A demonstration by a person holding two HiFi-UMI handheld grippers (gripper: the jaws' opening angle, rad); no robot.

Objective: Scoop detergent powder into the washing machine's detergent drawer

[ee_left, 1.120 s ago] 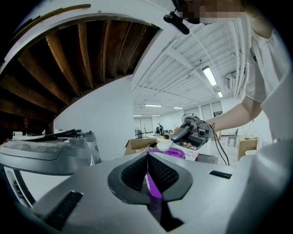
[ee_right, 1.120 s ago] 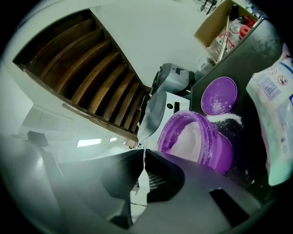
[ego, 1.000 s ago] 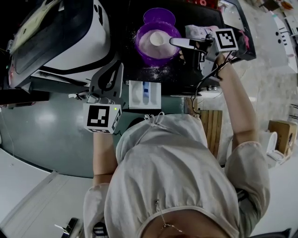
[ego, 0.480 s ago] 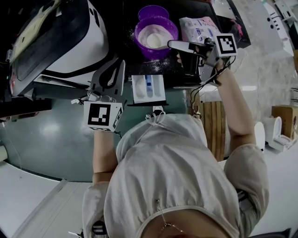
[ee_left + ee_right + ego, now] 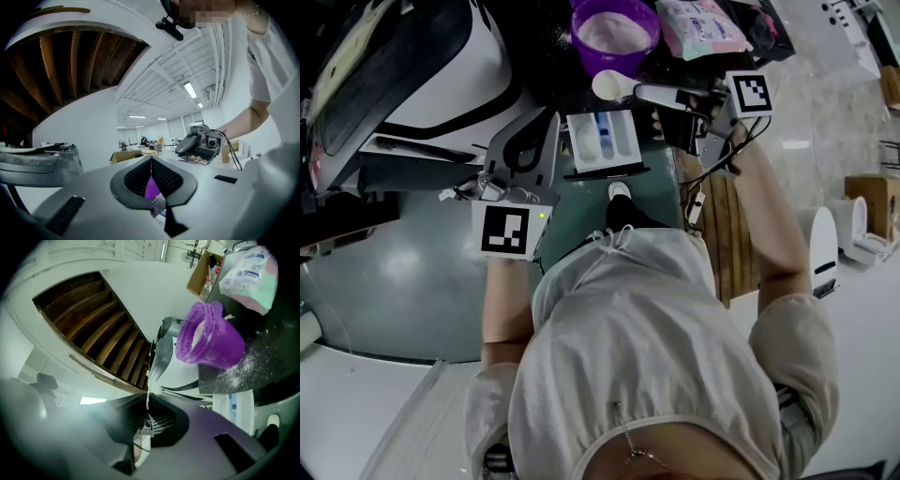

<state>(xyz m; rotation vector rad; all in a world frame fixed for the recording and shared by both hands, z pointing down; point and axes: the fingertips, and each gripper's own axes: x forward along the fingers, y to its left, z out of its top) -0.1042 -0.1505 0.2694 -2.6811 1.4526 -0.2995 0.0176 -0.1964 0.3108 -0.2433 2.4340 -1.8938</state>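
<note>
Beyond the right tongs' (image 5: 645, 92) scoop (image 5: 609, 85), the purple tub (image 5: 614, 37) is cropped.

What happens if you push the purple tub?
It would probably slide, not tip: the tub looks wide and squat, with powder weighing it down. Spilled powder around it may help it slip. It looks like thin plastic, so likely light.

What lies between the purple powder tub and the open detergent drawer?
A white plastic scoop, clamped in the right hand-held gripper; the head view shows it.
</note>
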